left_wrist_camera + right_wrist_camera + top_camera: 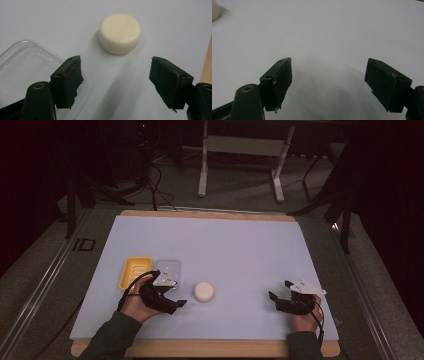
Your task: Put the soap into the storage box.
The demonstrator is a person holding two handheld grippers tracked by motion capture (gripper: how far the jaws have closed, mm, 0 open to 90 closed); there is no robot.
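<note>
A round cream-white puck lies on the pale mat, just right of my left gripper. In the left gripper view the puck sits a little ahead of my left gripper, whose jaws stand apart with nothing between them. A clear plastic lid lies under the left jaw. Near the mat's right front my right gripper rests in a hand. Its jaws are wide apart over bare mat in the right gripper view, where the puck shows at the top left corner.
A yellow tray sits beside the clear lid at the mat's left. The wooden table edge runs along the front and shows at the right of the left gripper view. Table legs and cables stand beyond the far edge.
</note>
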